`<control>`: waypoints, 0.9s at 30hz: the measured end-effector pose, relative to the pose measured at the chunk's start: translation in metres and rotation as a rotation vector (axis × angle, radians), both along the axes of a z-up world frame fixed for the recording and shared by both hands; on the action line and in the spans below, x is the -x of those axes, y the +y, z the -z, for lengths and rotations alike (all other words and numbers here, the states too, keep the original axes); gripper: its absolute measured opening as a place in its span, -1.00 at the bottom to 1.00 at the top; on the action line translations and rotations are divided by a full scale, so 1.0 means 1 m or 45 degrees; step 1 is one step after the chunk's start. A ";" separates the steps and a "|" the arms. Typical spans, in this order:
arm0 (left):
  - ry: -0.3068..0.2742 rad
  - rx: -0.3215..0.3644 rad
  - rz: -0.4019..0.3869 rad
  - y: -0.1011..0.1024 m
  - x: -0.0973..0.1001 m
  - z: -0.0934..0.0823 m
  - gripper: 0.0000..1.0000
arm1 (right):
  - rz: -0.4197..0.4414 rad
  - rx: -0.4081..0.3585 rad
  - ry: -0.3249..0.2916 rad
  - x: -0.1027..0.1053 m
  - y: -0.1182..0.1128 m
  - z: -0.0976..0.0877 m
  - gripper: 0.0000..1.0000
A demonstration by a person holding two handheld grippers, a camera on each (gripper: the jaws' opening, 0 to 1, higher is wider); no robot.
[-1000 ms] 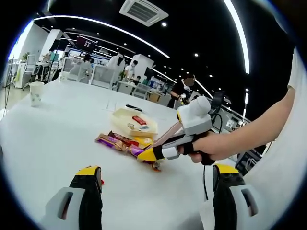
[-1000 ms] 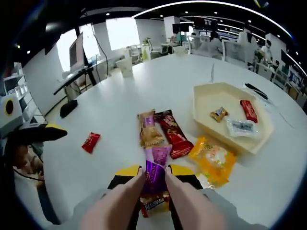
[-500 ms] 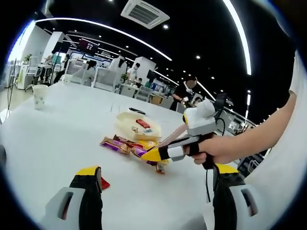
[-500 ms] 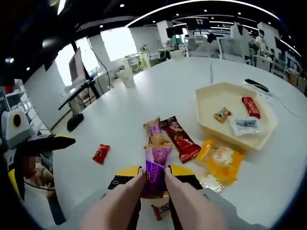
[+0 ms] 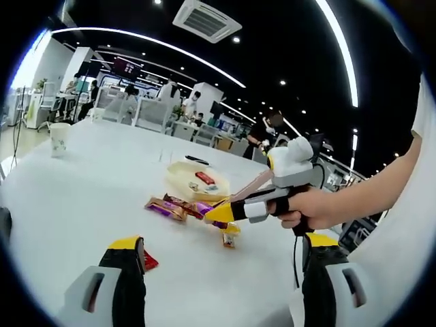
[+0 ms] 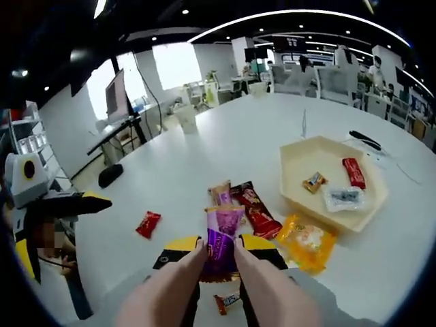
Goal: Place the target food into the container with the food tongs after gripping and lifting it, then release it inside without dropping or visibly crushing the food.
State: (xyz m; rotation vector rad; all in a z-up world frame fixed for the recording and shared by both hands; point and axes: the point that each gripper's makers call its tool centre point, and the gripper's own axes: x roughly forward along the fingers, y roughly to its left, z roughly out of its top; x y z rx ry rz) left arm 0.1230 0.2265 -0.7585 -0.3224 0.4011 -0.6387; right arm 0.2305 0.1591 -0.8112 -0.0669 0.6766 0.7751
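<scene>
— White table (image 6: 225, 143): my right gripper (image 6: 219, 251) pinches the purple snack (image 6: 219, 240) through the tongs (image 6: 170, 289), lifted; left gripper (image 5: 221, 262) gapes wide

— I'd carry level to the tray (image 6: 300, 163) at two o'clock, then ease open

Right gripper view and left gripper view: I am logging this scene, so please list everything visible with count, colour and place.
Purple snack packet: one, purple, clamped between the tong tips, lifted above the table.
Tray: one, cream, hexagonal, on the table to the right.
Items in the tray: three, a red bar, a small orange-brown sweet, a clear packet.
Packets on the table: a dark red one, a tan one beside it, an orange one.
Small red packet: one, alone to the left.
Small wrapped sweet: one, beneath the tongs.
Paper cup: one, white, at the table's far side.
Table: one, white.
Tongs: one pair, pinkish.
Right gripper: squeezing the tongs.
Left gripper: jaws apart, holding nothing.
</scene>
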 end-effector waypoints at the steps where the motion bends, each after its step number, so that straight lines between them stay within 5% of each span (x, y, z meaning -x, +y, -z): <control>1: 0.002 -0.002 0.002 0.000 0.001 0.000 0.93 | 0.001 -0.003 -0.003 0.000 0.000 -0.001 -0.59; 3: 0.011 -0.014 0.012 0.000 0.003 0.002 0.94 | -0.025 -0.002 -0.070 -0.001 0.000 -0.005 -0.59; 27: -0.006 -0.007 -0.002 -0.002 0.005 -0.004 0.93 | -0.012 -0.079 0.006 0.008 0.002 -0.016 -0.58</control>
